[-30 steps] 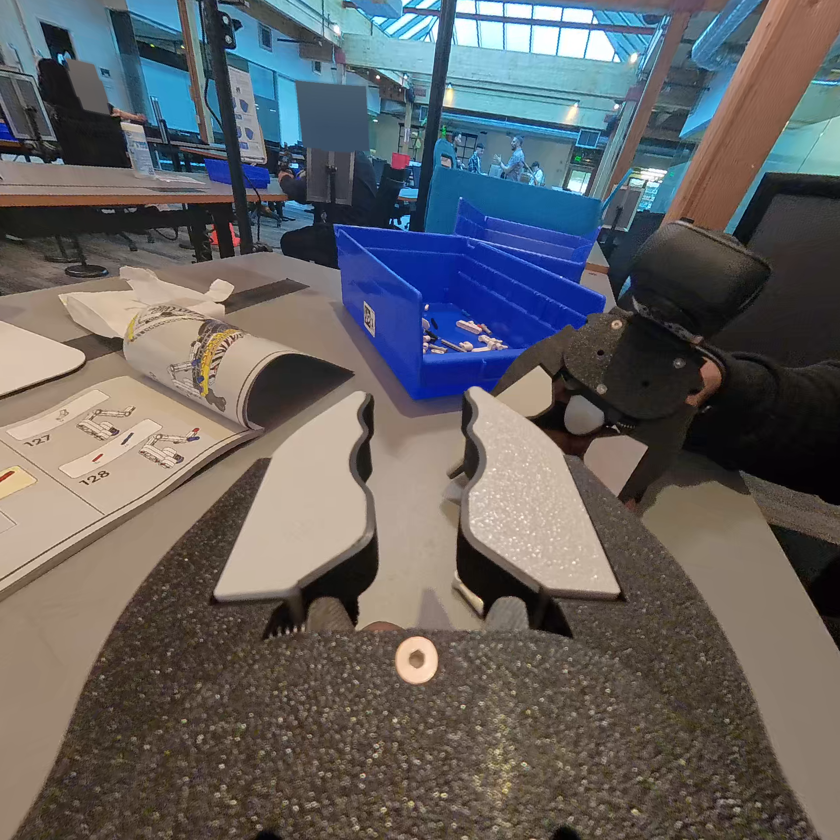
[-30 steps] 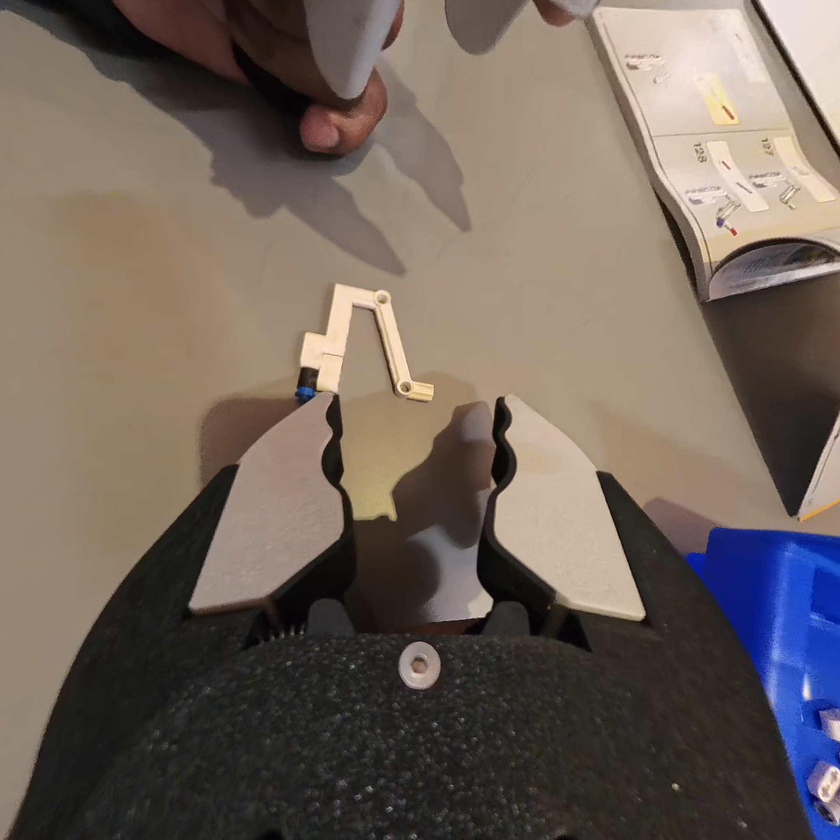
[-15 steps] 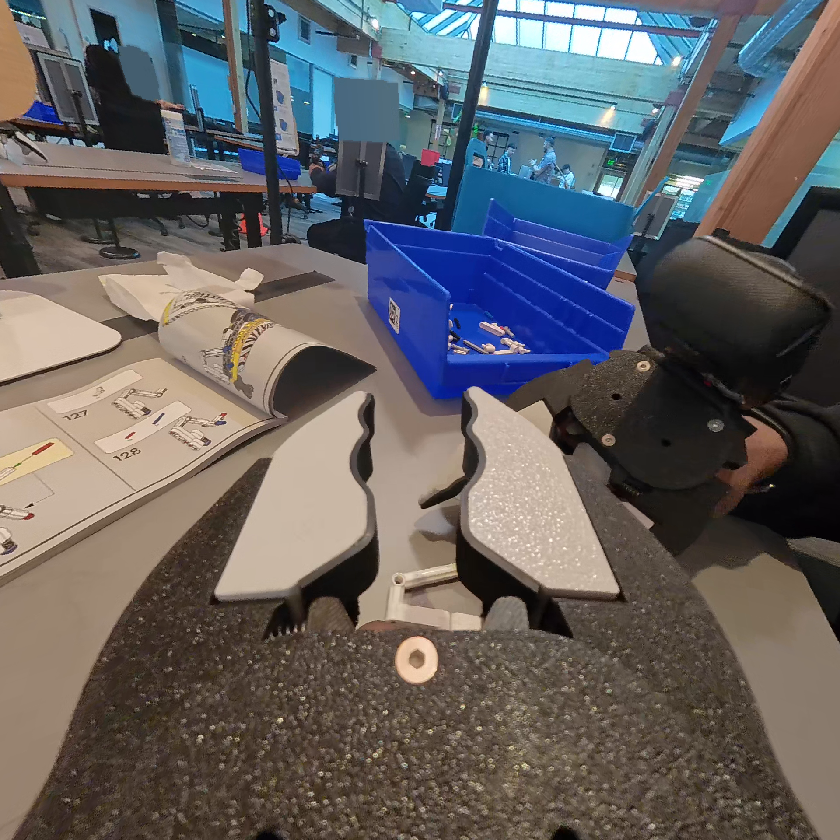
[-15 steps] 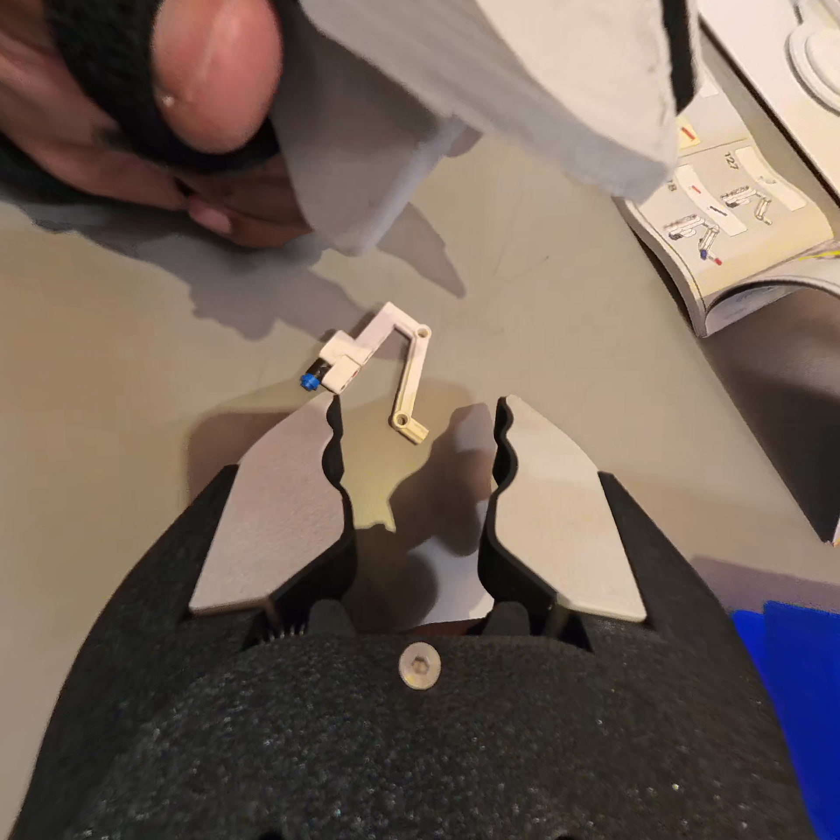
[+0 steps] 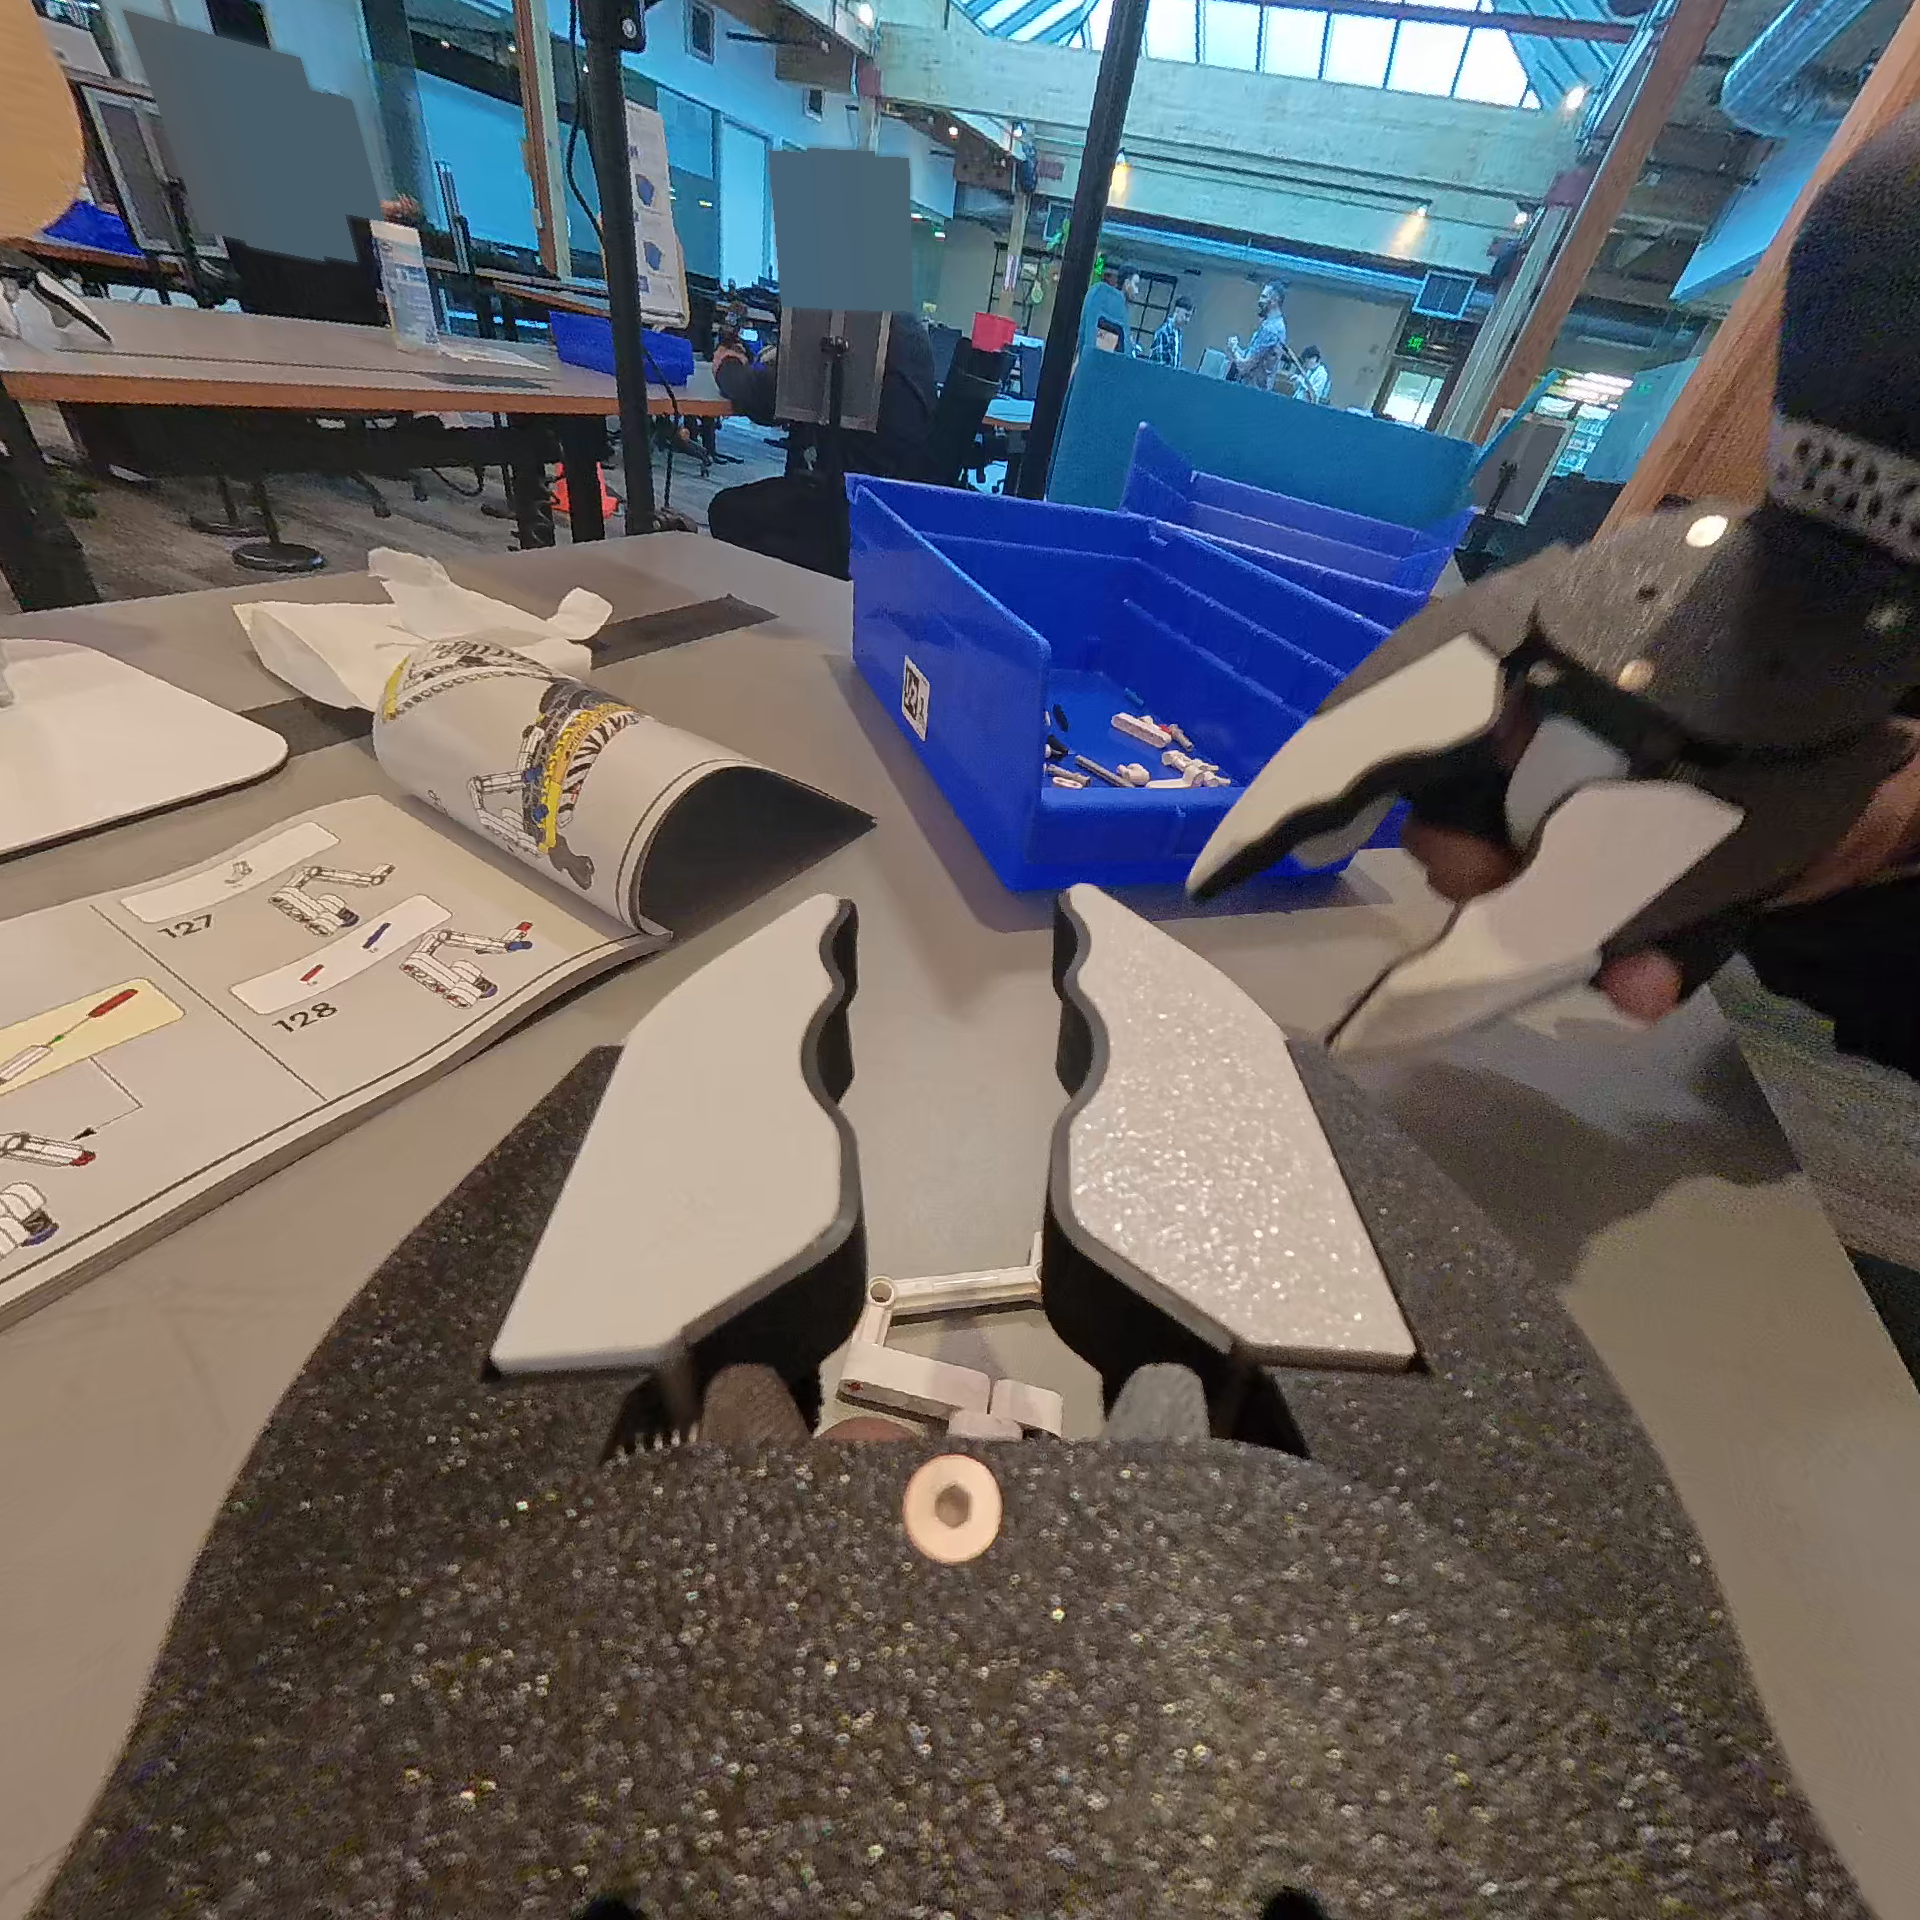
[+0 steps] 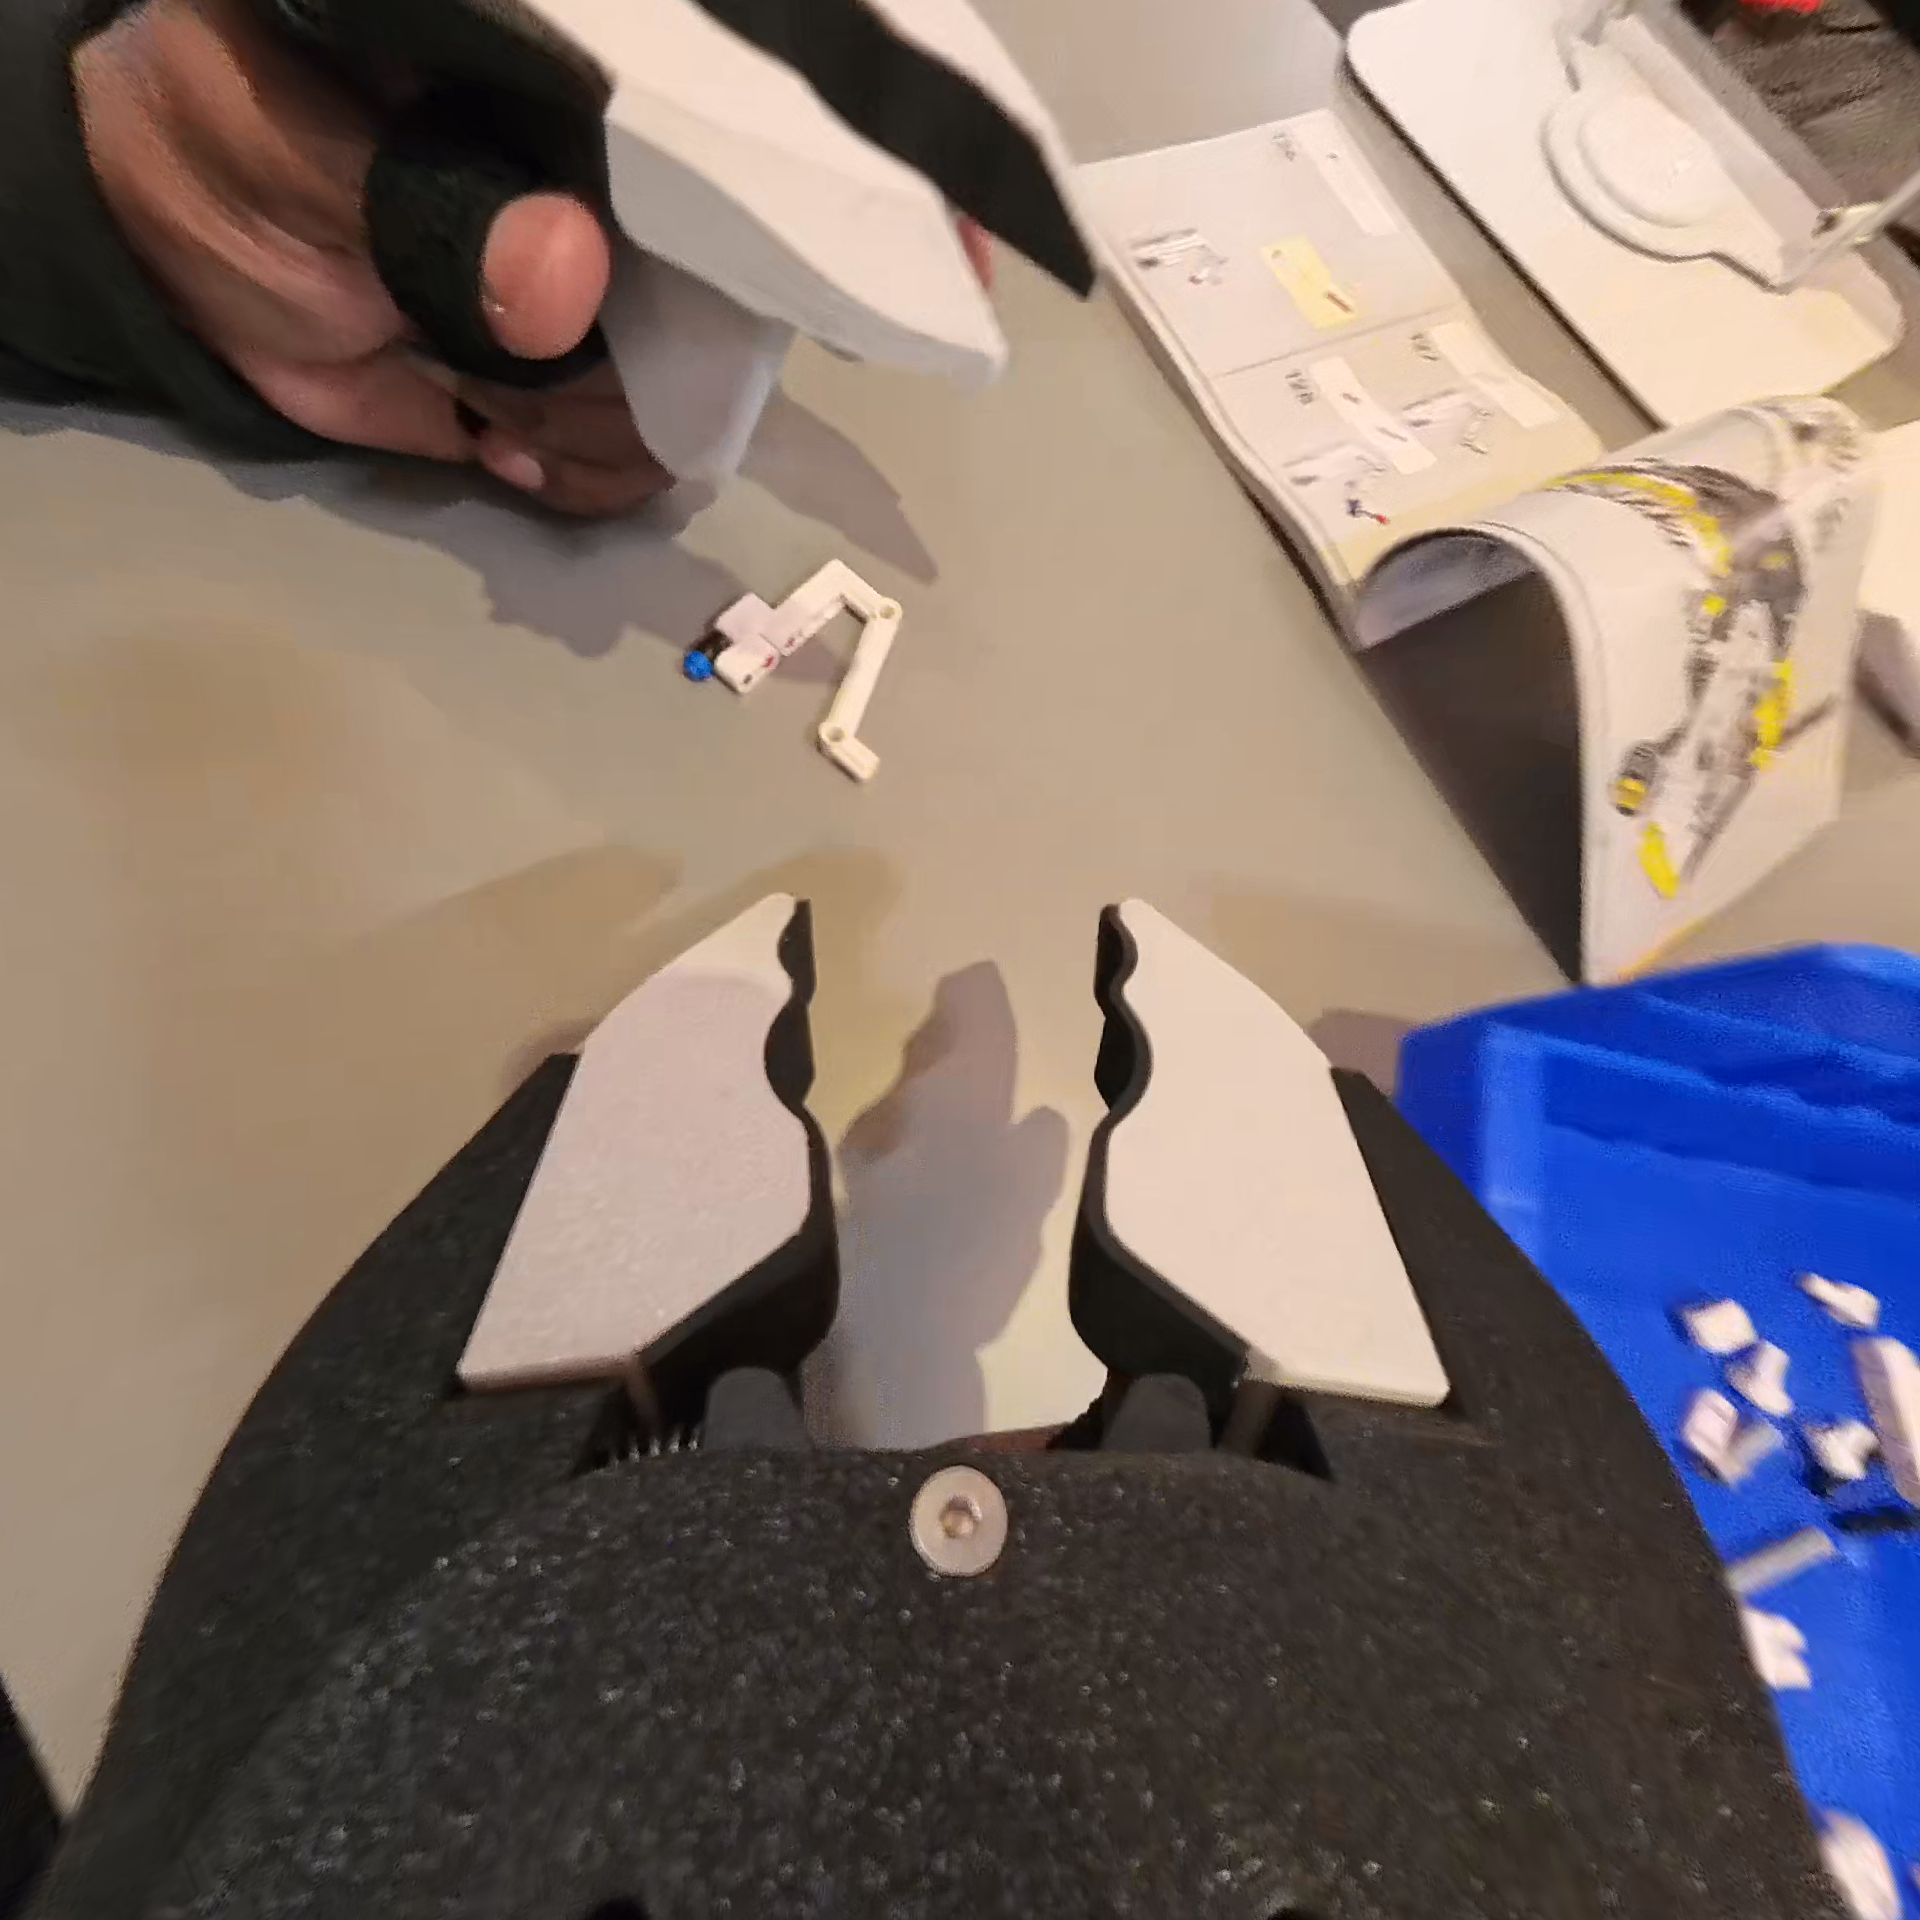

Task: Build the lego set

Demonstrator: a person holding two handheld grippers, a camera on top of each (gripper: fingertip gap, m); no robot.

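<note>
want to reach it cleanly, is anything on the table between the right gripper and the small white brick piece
Nothing visible. Bare grey table lies between the open, empty right gripper and the white brick assembly. The left gripper hangs beyond the piece, on its far side, not in the path.

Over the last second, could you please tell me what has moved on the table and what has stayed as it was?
The right gripper has pulled back from the small white jointed brick assembly with a blue pin and its jaws have narrowed, still open and empty. The left gripper has come forward over that assembly, also open. The assembly lies on the grey table, turned somewhat. The open instruction booklet and blue plastic bin stayed put.
</note>
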